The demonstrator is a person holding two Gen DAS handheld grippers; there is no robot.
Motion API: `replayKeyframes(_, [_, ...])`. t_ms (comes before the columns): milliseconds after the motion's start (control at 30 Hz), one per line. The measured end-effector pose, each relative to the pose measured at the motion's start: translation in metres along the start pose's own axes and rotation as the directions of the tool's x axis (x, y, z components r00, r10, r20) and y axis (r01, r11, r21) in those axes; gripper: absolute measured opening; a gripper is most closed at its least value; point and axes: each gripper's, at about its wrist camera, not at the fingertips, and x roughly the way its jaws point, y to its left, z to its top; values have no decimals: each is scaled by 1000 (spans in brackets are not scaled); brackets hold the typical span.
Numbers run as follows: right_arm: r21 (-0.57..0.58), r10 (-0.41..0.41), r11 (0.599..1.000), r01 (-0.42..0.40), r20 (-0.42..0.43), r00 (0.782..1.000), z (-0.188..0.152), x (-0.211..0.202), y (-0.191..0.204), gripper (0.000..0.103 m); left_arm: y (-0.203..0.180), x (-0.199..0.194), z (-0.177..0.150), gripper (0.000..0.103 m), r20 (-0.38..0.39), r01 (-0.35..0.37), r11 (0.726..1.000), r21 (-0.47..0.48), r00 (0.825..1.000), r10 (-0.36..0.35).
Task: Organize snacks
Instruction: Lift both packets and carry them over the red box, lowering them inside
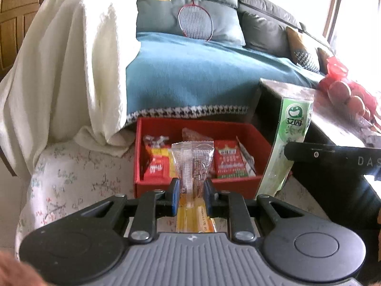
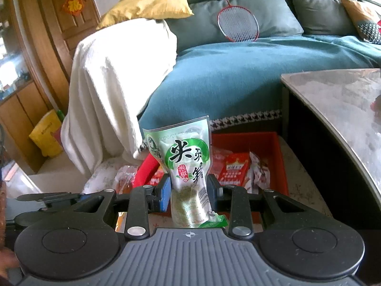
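Left wrist view. Left tongs (image 1: 191, 196) closed tight on a clear snack packet (image 1: 192, 166) with an orange lower end; the packet stands upright between the blue pads, above the near edge of the red box (image 1: 247, 130). The box sits on a floral-patterned cover (image 1: 69, 181) and holds red and yellow snack packs (image 1: 157, 164). At right, the green pouch (image 1: 289, 140) leans up beside the box, with a black tool arm across its lower part. Behind: teal sofa throw (image 1: 190, 71), white blanket (image 1: 71, 59), badminton racket (image 1: 195, 21), grey worktop (image 1: 300, 95) with a red bag of fruit (image 1: 345, 93).

Right wrist view. Right tongs (image 2: 189, 191) clamped on the green pouch (image 2: 185, 164), held upright, printed face toward the camera, in front of the red box (image 2: 273, 147). Red snack pack (image 2: 234, 169) lies inside the box. Worktop (image 2: 338, 100) at right.
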Motion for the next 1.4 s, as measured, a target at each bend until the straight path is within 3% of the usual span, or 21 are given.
replayKeyframes(800, [0,-30,1000,30,47,998,37,26,-11,39,-9,44,56,15,79,-18,1000,9,997,17])
replayKeyframes(1400, [-28,-72,997,71,-36,997,52,75,-27,40,-18,97,65,16,32,-20,999,36,999,19])
